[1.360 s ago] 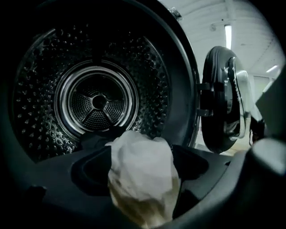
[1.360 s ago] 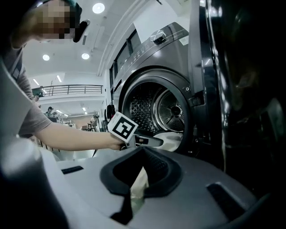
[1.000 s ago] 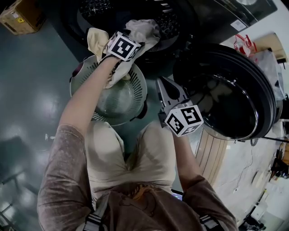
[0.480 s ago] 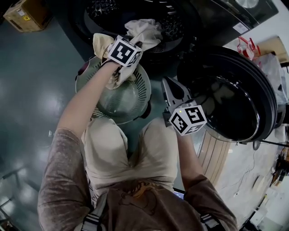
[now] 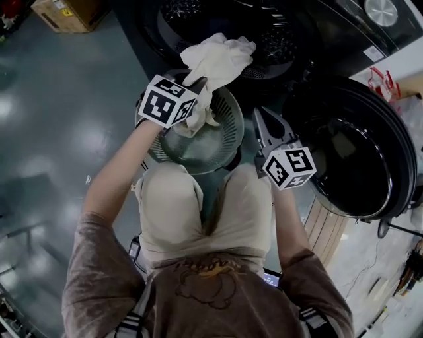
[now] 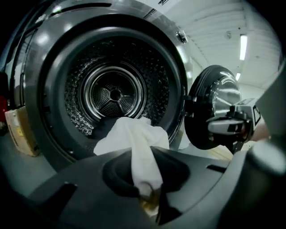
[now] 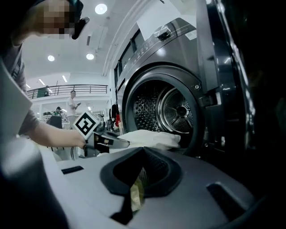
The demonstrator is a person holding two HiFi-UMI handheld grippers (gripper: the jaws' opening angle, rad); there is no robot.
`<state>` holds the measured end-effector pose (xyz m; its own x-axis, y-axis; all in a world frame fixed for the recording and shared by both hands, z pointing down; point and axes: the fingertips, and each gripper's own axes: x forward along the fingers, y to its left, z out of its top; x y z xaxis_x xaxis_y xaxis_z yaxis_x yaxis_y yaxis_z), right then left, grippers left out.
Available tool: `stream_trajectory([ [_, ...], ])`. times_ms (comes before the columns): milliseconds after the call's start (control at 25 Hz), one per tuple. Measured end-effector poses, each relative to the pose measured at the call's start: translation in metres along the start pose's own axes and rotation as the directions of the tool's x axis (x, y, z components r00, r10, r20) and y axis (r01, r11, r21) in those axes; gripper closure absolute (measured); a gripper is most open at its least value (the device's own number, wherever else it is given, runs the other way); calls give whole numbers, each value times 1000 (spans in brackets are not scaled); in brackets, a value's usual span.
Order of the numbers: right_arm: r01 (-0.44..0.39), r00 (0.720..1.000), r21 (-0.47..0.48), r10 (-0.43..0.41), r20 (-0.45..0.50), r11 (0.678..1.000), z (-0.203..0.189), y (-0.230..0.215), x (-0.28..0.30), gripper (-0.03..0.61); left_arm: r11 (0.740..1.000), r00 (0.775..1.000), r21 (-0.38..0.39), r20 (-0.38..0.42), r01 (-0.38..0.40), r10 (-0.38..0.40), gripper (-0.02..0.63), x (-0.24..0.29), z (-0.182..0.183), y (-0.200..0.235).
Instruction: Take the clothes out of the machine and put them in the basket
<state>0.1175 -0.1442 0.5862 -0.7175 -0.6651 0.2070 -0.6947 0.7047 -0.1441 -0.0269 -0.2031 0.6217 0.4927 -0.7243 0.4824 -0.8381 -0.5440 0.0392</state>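
A white cloth point(image 5: 218, 59) stretches from the mouth of the machine's drum point(image 6: 114, 94) down over the round slatted basket point(image 5: 228, 109) on the floor. My left gripper point(image 5: 197, 84) is above the basket's far rim. Its jaws have just been closing with the white cloth point(image 6: 134, 143) between them, and they are now shut on it. In the right gripper view the cloth point(image 7: 149, 137) lies at the drum's lip, with the left gripper point(image 7: 121, 143) beside it. My right gripper point(image 5: 264, 125) hangs to the right of the basket, shut and holding nothing.
The machine's round door point(image 5: 357, 165) stands swung open at the right, close to my right gripper. A cardboard box point(image 5: 69, 10) sits on the floor left of the machine. The person's knees are just behind the basket. People stand far off in the hall.
The left gripper has shut on the white cloth at the drum mouth and drawn back over the basket, pulling the cloth out with it. The right gripper has hardly moved.
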Motion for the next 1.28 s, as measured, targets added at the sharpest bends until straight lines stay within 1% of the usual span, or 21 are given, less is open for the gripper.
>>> stream_trajectory([
  [120,-32,999,-8,32,-3,999,0,9,10,581,1000,1000,-9,-1,-9,9,554,-29,-8,-4],
  [280,-69,998,-10,69,-7,998,-2,21,20,581,1000,1000,-26,3,1,-1,554,-65,-15,-15],
  [600,-104,994,-3,104,-10,995,-7,34,32,581,999,1000,-42,3,-2,3,554,-117,-20,-32],
  [800,-114,994,-1,114,-5,994,-6,38,40,581,997,1000,-79,1,-25,25,551,-135,-31,-30],
  [960,-123,992,-3,123,0,992,-5,43,45,581,997,1000,-81,7,-12,13,541,-136,-33,-32],
  [1000,-124,992,-2,124,1,992,-5,44,45,581,997,1000,-82,8,-8,8,529,-136,-33,-33],
  [1040,-124,992,-1,124,2,992,-4,45,46,581,996,1000,-84,8,-6,6,496,-135,-32,-33],
  [1120,-125,992,0,125,6,992,-3,46,46,581,996,1000,-88,0,-5,5,395,-133,-34,-32],
  [1200,-124,992,2,124,9,992,-3,47,47,581,995,1000,-97,-6,1,-2,359,-131,-38,-32],
  [1280,-124,992,4,124,9,992,-4,47,47,581,995,1000,-103,5,13,-12,328,-132,-36,-32],
])
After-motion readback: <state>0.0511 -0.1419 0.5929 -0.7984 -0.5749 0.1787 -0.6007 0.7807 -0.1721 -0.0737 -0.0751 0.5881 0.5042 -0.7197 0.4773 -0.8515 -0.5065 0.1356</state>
